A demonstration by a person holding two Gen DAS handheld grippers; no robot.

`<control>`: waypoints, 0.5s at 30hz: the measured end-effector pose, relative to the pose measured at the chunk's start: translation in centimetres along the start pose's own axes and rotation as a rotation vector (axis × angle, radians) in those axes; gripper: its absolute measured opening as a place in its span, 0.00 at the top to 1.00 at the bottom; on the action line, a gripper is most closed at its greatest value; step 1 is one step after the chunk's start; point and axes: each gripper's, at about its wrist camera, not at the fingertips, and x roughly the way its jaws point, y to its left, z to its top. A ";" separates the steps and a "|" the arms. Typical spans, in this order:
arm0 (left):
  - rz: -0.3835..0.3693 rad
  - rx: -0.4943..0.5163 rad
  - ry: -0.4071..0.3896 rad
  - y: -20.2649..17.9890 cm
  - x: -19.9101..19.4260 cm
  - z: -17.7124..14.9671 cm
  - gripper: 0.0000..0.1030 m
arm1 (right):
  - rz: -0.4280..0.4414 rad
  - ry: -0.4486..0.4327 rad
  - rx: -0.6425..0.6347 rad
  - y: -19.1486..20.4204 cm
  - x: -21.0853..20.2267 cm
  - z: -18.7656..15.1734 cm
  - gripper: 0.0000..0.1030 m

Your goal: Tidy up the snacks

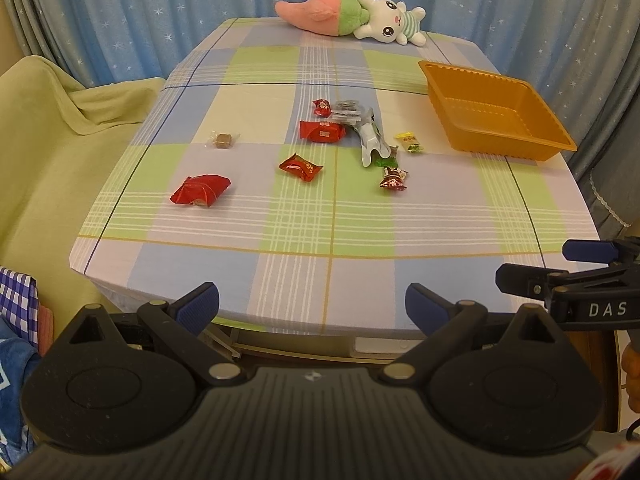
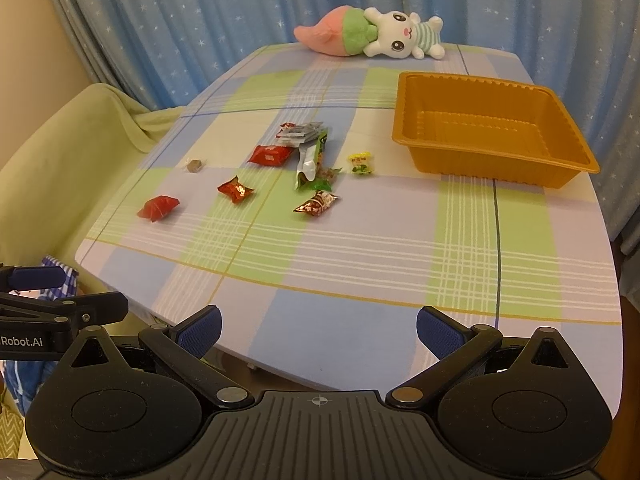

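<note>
Several wrapped snacks lie scattered mid-table: a red packet (image 1: pixel 201 190) (image 2: pixel 158 207) nearest the left edge, a red candy (image 1: pixel 301 167) (image 2: pixel 236 189), a red bar (image 1: pixel 322 131) (image 2: pixel 270 155), a brown candy (image 1: pixel 223 140) (image 2: pixel 195 165), a silver-green pouch (image 1: pixel 371 139) (image 2: pixel 310 160), a yellow candy (image 1: pixel 409 143) (image 2: pixel 361 164) and a dark foil candy (image 1: pixel 394 180) (image 2: pixel 316 204). An empty orange tray (image 1: pixel 496 114) (image 2: pixel 492 136) stands at the right. My left gripper (image 1: pixel 312 306) and right gripper (image 2: pixel 319 330) hang open over the near table edge, holding nothing.
A plush rabbit with a pink carrot (image 1: pixel 352 16) (image 2: pixel 372 34) lies at the table's far edge. A green-draped seat (image 1: pixel 52 128) stands left of the table. Blue starred curtains (image 2: pixel 200 12) hang behind. A checked bag (image 1: pixel 16 292) sits low on the left.
</note>
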 end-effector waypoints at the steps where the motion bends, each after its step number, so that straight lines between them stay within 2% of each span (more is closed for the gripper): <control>1: 0.001 0.000 0.000 0.0 0.0 0.1 0.04 | 0.001 0.000 0.000 0.0 0.0 0.1 0.00; 15: 0.001 0.000 -0.003 0.5 0.4 1.0 0.04 | -0.001 -0.001 -0.005 0.6 0.5 1.1 0.00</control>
